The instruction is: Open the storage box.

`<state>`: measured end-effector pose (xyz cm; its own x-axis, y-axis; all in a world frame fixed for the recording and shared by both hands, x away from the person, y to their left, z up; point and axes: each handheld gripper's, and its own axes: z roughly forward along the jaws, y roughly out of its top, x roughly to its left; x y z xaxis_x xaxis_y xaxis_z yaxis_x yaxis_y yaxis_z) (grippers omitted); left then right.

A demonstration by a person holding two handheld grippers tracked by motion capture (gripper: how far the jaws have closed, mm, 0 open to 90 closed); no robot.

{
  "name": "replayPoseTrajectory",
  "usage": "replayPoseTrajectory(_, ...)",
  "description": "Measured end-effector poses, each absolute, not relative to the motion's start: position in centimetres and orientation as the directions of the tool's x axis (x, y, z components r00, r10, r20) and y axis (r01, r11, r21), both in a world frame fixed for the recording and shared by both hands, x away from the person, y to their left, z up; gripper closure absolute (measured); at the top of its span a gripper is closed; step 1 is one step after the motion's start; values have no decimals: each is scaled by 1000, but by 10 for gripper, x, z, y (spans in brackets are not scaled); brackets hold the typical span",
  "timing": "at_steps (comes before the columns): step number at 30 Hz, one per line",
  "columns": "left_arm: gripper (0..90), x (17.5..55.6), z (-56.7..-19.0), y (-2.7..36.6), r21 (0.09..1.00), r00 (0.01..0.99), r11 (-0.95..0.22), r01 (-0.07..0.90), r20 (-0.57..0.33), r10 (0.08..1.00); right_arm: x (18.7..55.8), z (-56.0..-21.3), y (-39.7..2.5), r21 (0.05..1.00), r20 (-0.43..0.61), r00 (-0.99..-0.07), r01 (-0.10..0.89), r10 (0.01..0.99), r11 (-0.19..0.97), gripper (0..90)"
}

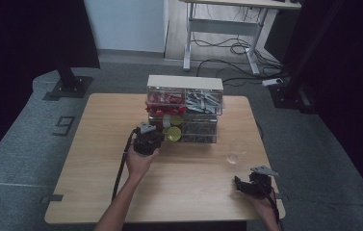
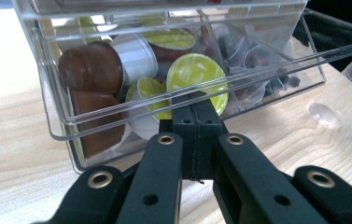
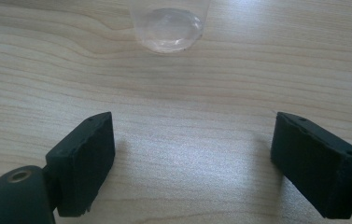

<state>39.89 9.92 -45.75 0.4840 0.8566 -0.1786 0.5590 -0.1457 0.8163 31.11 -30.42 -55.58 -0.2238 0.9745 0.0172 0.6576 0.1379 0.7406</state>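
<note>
Now my left gripper (image 2: 197, 109) pinches the drawer (image 2: 66, 123) front; pull straight. Right gripper (image 3: 192, 163) spread wide near cup (image 3: 166, 28).

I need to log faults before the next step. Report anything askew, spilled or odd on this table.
Nothing is spilled or damaged. One thing stands out: the clear plastic lower drawer of coffee capsules is pulled partway out of the clear plastic drawer cabinet, with the left gripper shut at its front edge. The clear plastic cup stands upright on the light wooden table.

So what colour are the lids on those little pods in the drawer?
Mostly yellow-green foil lids; the left gripper view shows them best.
</note>
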Motion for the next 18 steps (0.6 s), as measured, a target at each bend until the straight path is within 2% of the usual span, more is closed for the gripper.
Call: replayPoseTrajectory(18, 900, 413, -437, 93, 831, 475, -137, 538, -165, 864, 311, -556, -304, 741, 16, -224, 657, 974, 139, 138)
